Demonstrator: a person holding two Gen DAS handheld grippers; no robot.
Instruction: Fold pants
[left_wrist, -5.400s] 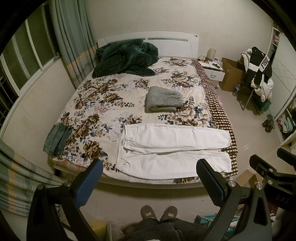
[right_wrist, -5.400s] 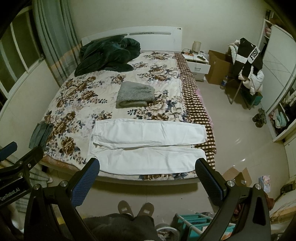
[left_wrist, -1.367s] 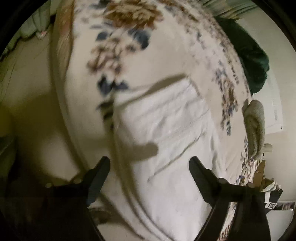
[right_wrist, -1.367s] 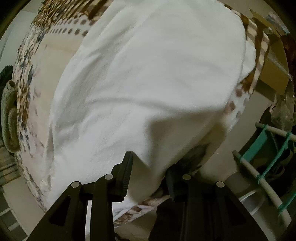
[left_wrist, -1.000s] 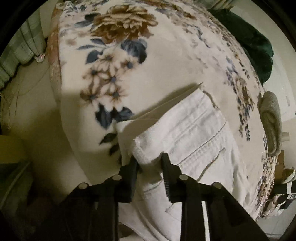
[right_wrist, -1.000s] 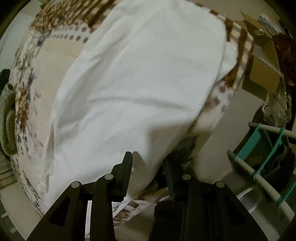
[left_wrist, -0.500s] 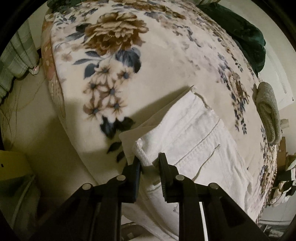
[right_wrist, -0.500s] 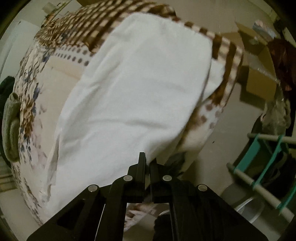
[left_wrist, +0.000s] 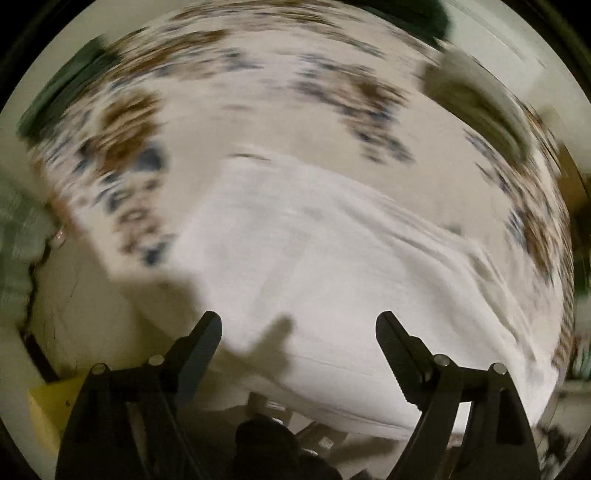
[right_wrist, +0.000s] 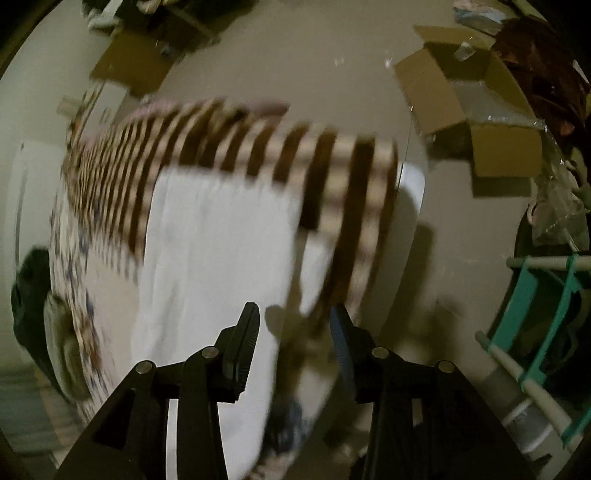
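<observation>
1. Floral bedding (left_wrist: 258, 85) covers the bed, and the white pants (left_wrist: 332, 266) lie along its near edge, folded leg on leg.
2. Both tools have just opened: the left gripper (left_wrist: 298, 326) gapes wide and the right gripper (right_wrist: 294, 320) stands partly open, each empty above the cloth.
3. Soft, light cotton, I'd judge; best pinched at waistband and hems.
4. Right of the bed, a cardboard box (right_wrist: 476, 110) stands open; its contents are unclear.

White pants (left_wrist: 332, 258) on a cream bedspread (left_wrist: 258, 122) with brown and blue flowers; its border (right_wrist: 258, 147) is brown-and-cream checked; teal rack (right_wrist: 532, 295) at three o'clock
</observation>
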